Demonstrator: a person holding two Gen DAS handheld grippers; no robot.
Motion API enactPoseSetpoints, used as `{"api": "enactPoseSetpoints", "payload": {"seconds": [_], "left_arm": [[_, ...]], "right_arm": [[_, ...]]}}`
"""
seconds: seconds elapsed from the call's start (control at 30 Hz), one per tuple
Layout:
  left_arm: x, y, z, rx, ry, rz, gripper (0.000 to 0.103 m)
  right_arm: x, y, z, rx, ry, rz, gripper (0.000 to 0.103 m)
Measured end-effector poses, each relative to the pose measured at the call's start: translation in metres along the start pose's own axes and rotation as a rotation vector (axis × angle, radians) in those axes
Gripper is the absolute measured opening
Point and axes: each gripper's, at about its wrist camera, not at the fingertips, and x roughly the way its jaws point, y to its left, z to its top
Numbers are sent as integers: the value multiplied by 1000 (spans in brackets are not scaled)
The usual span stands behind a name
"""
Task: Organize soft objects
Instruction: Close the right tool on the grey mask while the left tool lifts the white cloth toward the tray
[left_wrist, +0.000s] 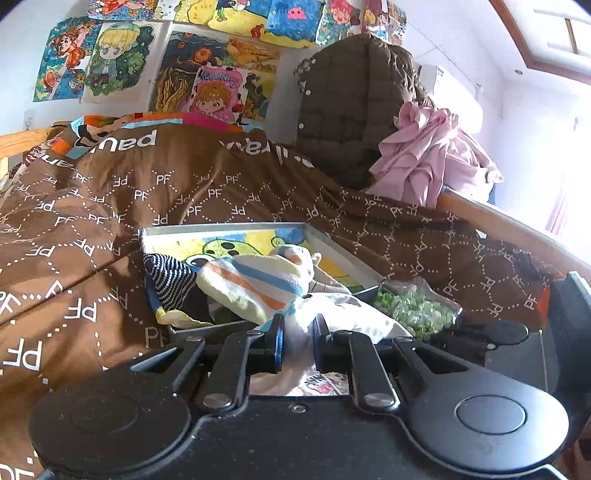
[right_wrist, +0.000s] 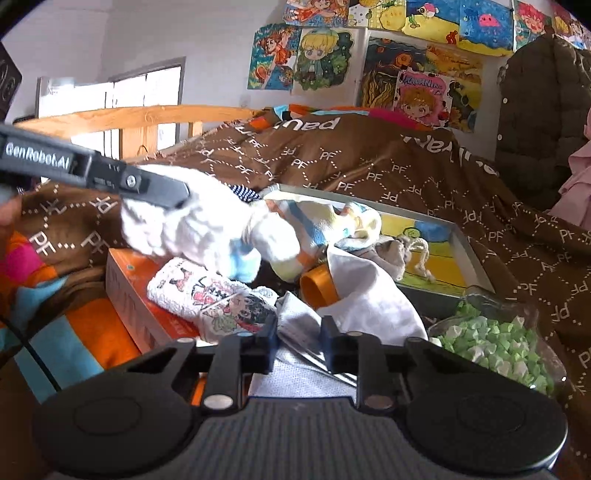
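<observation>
Left gripper (left_wrist: 298, 334) on white cloth (left_wrist: 325, 314)

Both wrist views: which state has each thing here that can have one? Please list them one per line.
Left tool: shut on white sock.
White sock: held up over the pile.
Right tool: shut on cloth.
Cloth: crumpled, draped over cup.
Cup: on its side.
Tray: open, socks inside.
Striped sock: lying loose in tray.
Bag: lying flat, full of green bits.
</observation>
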Motion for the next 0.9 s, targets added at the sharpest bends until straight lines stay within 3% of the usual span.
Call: {"api": "enactPoseSetpoints", "payload": {"seconds": [0.27,0.67,0.9], "left_arm": [[-2,10,8,-25,-36,-2,16],[14,21,46,-36,-148,-56,16],[39,32,75,-18,-190,-63,16]], "right_arm": [[-18,0,14,-25,-24,-41,9],[-48,-35,80,93,-105,-3,9],[-24,-61,123,144,-128,12,9]]}}
